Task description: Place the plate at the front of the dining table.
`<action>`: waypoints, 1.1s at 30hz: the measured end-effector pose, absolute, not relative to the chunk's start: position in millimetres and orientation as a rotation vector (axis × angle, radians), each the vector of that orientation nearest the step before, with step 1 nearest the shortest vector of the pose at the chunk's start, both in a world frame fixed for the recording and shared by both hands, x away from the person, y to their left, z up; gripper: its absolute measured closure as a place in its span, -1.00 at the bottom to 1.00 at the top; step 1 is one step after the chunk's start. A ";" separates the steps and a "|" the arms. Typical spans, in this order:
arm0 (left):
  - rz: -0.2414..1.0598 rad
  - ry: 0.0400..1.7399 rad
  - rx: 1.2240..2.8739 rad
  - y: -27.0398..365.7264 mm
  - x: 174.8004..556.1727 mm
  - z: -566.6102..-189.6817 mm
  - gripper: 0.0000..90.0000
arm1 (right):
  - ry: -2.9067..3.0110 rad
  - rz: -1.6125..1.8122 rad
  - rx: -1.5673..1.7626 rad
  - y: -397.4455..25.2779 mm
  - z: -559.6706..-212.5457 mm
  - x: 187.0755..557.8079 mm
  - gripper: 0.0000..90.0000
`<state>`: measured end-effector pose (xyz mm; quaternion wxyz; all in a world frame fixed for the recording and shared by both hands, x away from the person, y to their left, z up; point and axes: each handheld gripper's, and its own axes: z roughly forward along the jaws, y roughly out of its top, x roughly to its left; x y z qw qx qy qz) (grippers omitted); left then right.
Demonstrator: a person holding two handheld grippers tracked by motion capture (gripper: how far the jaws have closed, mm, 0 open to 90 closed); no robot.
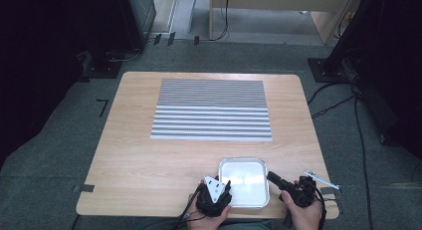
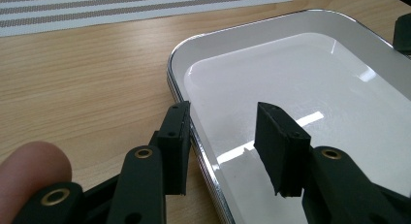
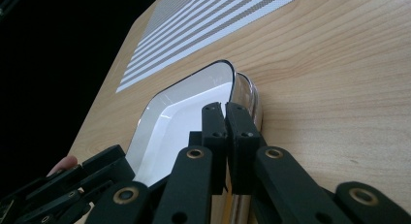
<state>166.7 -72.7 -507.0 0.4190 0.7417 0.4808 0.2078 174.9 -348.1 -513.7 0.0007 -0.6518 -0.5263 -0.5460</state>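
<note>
Left gripper [image 2: 223, 151] spread, straddling left rim of shallow square white metal tray [image 1: 244, 181] at near edge of wooden table [image 1: 149, 160]. Right gripper [image 3: 226, 136] pinching tray's right rim. Likely risk: lifting one-sided, tilting tray, thin rim slipping free.

Overhead looking down, gripper views close — sharing tray [image 1: 244, 182]

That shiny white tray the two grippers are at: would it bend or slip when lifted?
The tray looks like rigid metal with a rolled rim, so it probably stays stiff. Its glossy rim may be slippery between the right gripper jaws, shut on the edge. It is shallow and empty, so likely light.
</note>
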 end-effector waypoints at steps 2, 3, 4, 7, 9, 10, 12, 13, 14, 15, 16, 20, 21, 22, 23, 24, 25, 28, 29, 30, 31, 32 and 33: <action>0.520 1.203 1.859 -72.6 166.5 -506.9 0.26 | -1.650 -1.715 -2.046 -348.4 -513.5 174.7 0.96; 0.517 1.203 1.857 -72.6 166.1 -506.5 0.24 | -1.647 -1.725 -2.046 -349.0 -513.1 174.3 0.96; 0.517 1.203 1.857 -72.6 166.1 -506.5 0.23 | -1.631 -1.737 -2.030 -349.5 -512.7 174.1 0.96; 0.515 1.199 1.854 -71.9 165.4 -505.2 0.22 | -1.642 -1.744 -2.021 -348.0 -511.8 173.9 0.96; 0.516 1.198 1.855 -71.8 165.4 -505.2 0.22 | -1.646 -1.739 -2.025 -347.2 -511.9 174.0 0.96; 0.516 1.196 1.856 -71.8 165.1 -505.4 0.22 | -1.664 -1.715 -2.058 -346.4 -512.7 174.4 0.96; 0.517 1.194 1.857 -71.8 164.6 -505.3 0.22 | -1.672 -1.706 -2.072 -346.6 -513.2 174.7 0.96; 0.521 1.190 1.857 -71.9 163.7 -504.9 0.22 | -1.668 -1.688 -2.093 -348.2 -514.8 175.2 0.96; 0.521 1.190 1.857 -71.9 163.7 -504.9 0.22 | -1.668 -1.688 -2.093 -348.2 -514.8 175.2 0.96; 0.522 1.188 1.855 -71.9 162.8 -504.3 0.22 | -1.655 -1.676 -2.100 -349.7 -516.0 175.5 0.94; 0.522 1.188 1.855 -71.9 162.8 -504.3 0.22 | -1.655 -1.676 -2.100 -349.7 -516.0 175.5 0.94; 0.520 1.189 1.858 -71.4 162.6 -504.2 0.23 | -1.646 -1.650 -2.079 -348.9 -517.9 176.4 0.94; 0.520 1.189 1.858 -71.4 162.6 -504.2 0.23 | -1.646 -1.650 -2.079 -348.9 -517.9 176.4 0.94; 0.522 1.188 1.859 -71.6 162.5 -504.2 0.23 | -1.649 -1.644 -2.075 -348.4 -518.1 176.5 0.93; 0.522 1.189 1.859 -71.6 162.6 -504.2 0.23 | -1.657 -1.637 -2.072 -347.3 -518.6 176.8 0.94; 0.519 1.189 1.859 -71.3 162.9 -504.3 0.24 | -1.662 -1.629 -2.073 -346.6 -519.2 177.0 0.94; 0.517 1.190 1.858 -71.3 163.1 -504.4 0.23 | -1.655 -1.625 -2.074 -346.8 -519.0 176.9 0.95; 0.515 1.190 1.859 -71.6 163.3 -504.7 0.23 | -1.637 -1.626 -2.074 -348.2 -518.6 176.5 0.98; 0.515 1.190 1.859 -71.6 163.3 -504.7 0.23 | -1.631 -1.629 -2.073 -348.6 -518.2 176.1 0.98; 0.513 1.190 1.859 -71.7 163.3 -504.8 0.23 | -1.629 -1.640 -2.071 -349.0 -517.9 175.9 0.98; 0.515 1.189 1.859 -71.9 163.1 -504.9 0.23 | -1.629 -1.640 -2.071 -349.0 -517.9 175.9 0.98; 0.518 1.187 1.861 -72.1 162.9 -505.0 0.23 | -1.622 -1.646 -2.068 -349.4 -517.2 175.4 0.98; 0.521 1.184 1.864 -72.2 162.7 -505.1 0.23 | -1.598 -1.671 -2.053 -350.4 -515.8 174.6 0.98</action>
